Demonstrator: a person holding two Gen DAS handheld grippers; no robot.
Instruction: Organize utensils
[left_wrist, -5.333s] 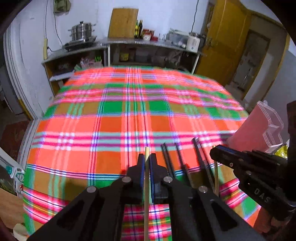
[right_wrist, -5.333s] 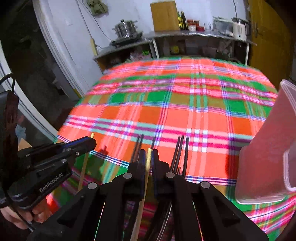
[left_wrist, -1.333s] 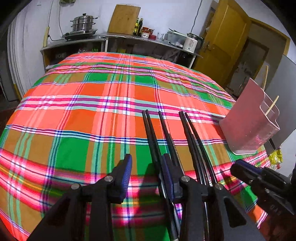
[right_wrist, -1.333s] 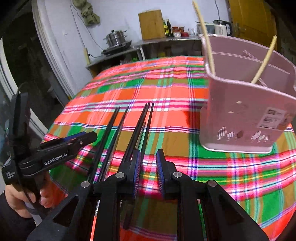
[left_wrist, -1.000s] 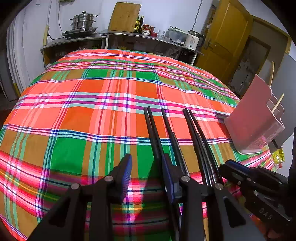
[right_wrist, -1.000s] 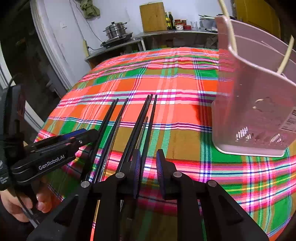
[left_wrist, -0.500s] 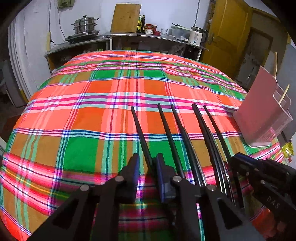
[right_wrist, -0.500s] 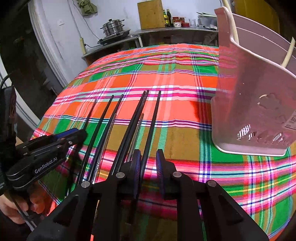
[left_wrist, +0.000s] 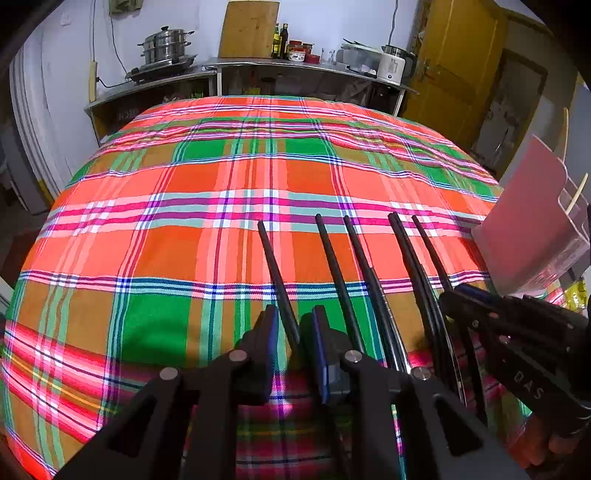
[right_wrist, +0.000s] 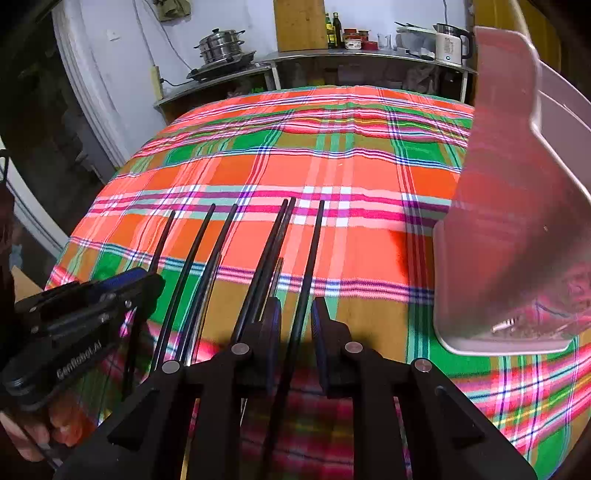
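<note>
Now our left gripper (left_wrist: 291, 328), wide a second ago, has narrowed around the leftmost black chopstick (left_wrist: 275, 273) on the tablecloth (left_wrist: 147, 240); our right gripper (right_wrist: 295, 325) straddles another chopstick (right_wrist: 308, 266), unclamped. Both seem bound for the pink holder (right_wrist: 517, 221).

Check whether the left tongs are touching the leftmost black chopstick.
Cannot tell. In the left wrist view the leftmost black chopstick runs between the pads of the left tongs, with tablecloth visible on its left side; contact with the right pad is unclear.
</note>
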